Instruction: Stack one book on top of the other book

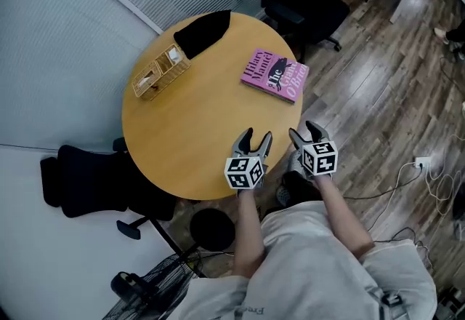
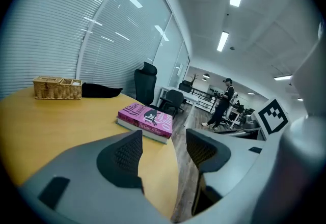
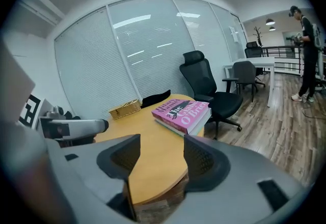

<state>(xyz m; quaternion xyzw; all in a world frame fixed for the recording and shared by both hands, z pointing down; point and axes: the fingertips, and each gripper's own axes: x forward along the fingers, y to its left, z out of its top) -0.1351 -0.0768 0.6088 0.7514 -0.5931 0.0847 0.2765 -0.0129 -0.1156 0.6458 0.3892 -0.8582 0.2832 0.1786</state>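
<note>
Currently the left gripper [image 1: 257, 138] hovers over the near edge of the round table [image 1: 189, 129], jaws spread wide with nothing between them. The right gripper [image 1: 304, 131] is just beside it, likewise wide and empty. The pink book [image 1: 275, 75] lies flat by the far right rim, well apart from both. A wicker basket [image 1: 160, 71] and a black cloth [image 1: 202, 30] sit on the far left side.

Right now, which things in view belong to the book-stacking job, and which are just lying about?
Job: pink book; left tool and right tool, both open and empty.
Lying about: wicker basket; black cloth; office chair.
</note>
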